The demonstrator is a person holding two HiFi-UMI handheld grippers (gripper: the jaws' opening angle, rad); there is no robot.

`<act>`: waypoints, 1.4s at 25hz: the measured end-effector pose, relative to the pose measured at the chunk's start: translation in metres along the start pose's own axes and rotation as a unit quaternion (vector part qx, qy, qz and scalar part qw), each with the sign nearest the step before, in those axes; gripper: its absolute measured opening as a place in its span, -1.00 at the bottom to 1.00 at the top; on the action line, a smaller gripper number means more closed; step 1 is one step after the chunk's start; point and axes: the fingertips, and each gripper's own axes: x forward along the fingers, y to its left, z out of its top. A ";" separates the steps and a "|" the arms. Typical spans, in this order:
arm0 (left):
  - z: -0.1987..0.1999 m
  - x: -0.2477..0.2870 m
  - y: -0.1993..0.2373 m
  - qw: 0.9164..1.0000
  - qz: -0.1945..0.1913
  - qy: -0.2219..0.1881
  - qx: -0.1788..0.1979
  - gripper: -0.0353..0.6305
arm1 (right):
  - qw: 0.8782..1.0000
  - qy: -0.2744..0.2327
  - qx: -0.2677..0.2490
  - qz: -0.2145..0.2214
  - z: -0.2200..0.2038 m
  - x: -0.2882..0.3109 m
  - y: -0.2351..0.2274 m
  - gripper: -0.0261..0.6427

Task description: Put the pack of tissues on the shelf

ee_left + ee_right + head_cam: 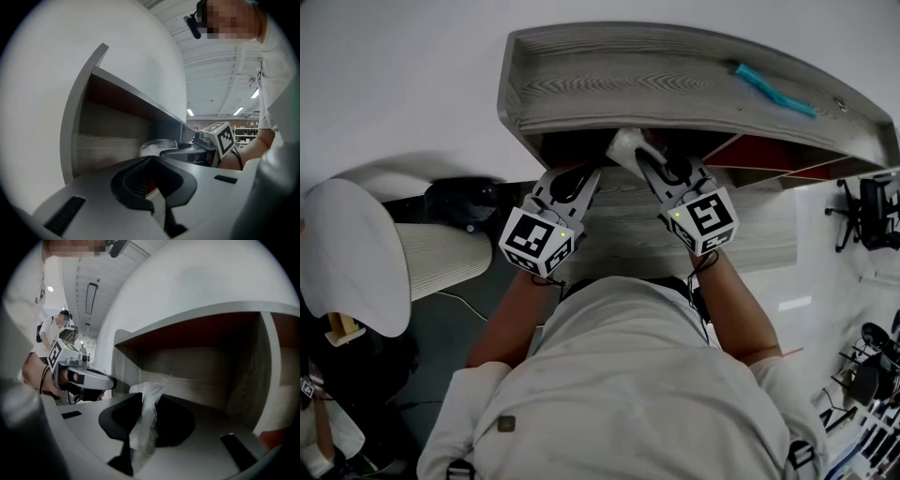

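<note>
- The pack of tissues (626,145) sits pinched in the right tongs (645,161), at the front edge of the shelf (609,84), just under its top board near the left end.
- The right tongs' jaws are part closed on the pack's crinkled wrapper, which sticks out past the tips.
- The left tongs (579,174) are just beside, tips meeting, nothing between them, pointing into the same opening.
- 1 teal stick (773,91) lies on the top board, toward its right end.

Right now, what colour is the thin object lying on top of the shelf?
Turquoise. The thin object shows best in the head view, on the grey shelf.
</note>
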 end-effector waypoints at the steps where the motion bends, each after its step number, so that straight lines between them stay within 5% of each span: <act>1: -0.002 0.002 0.001 1.000 -0.001 0.002 0.001 -0.85 | 1.000 0.002 -0.002 -0.001 -0.002 0.005 -0.001 -0.64; 26: -0.018 0.024 0.017 1.000 -0.001 0.014 -0.002 -0.85 | 0.996 0.047 -0.066 -0.040 -0.036 0.065 -0.019 -0.59; 35: -0.015 0.018 0.010 1.000 0.005 0.011 0.000 -0.85 | 0.996 0.047 -0.061 -0.043 -0.035 0.060 -0.021 -0.25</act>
